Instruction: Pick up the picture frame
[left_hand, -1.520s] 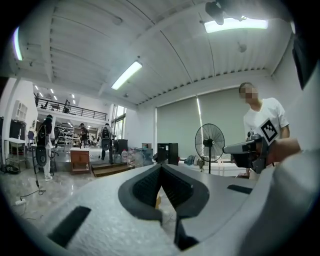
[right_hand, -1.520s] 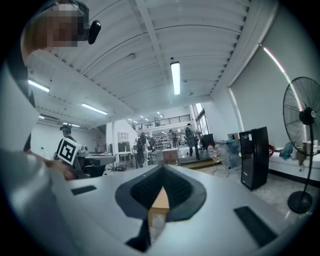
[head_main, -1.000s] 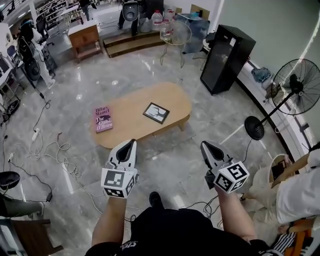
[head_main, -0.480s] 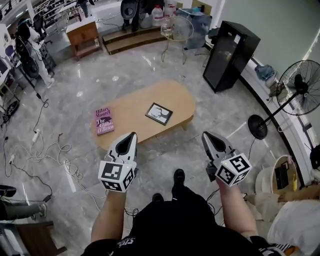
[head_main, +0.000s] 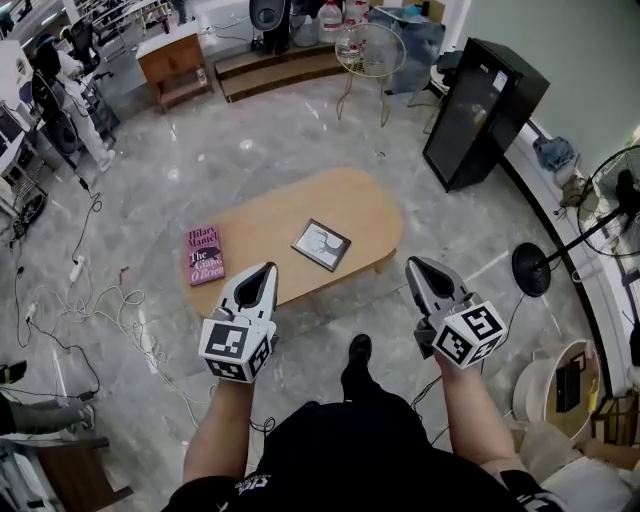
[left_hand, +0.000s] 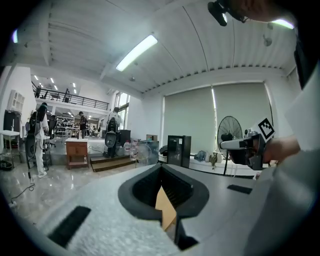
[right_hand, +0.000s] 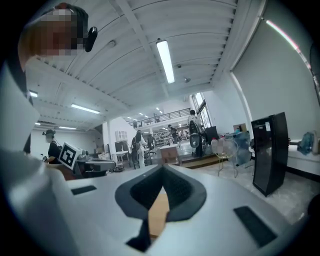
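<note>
The picture frame (head_main: 321, 244), dark-edged with a pale picture, lies flat on the middle of the oval wooden coffee table (head_main: 360, 205). A pink book (head_main: 205, 255) lies at the table's left end. My left gripper (head_main: 266, 268) is shut and empty, its tip over the table's near edge, left of and short of the frame. My right gripper (head_main: 412, 262) is also shut and empty, over the floor beyond the table's right end. In both gripper views the closed jaws fill the lower half and only a sliver of wood shows through them; the frame is hidden there.
A tall black speaker cabinet (head_main: 485, 110) stands right of the table, and a standing fan (head_main: 615, 195) further right. Loose cables (head_main: 90, 310) trail over the marble floor on the left. A round wire side table (head_main: 370, 55) stands behind. My shoe (head_main: 357, 352) is near the table.
Both grippers and the camera have moved forward, so the table and frame now lie closer. Both pairs of jaws look unchanged.
</note>
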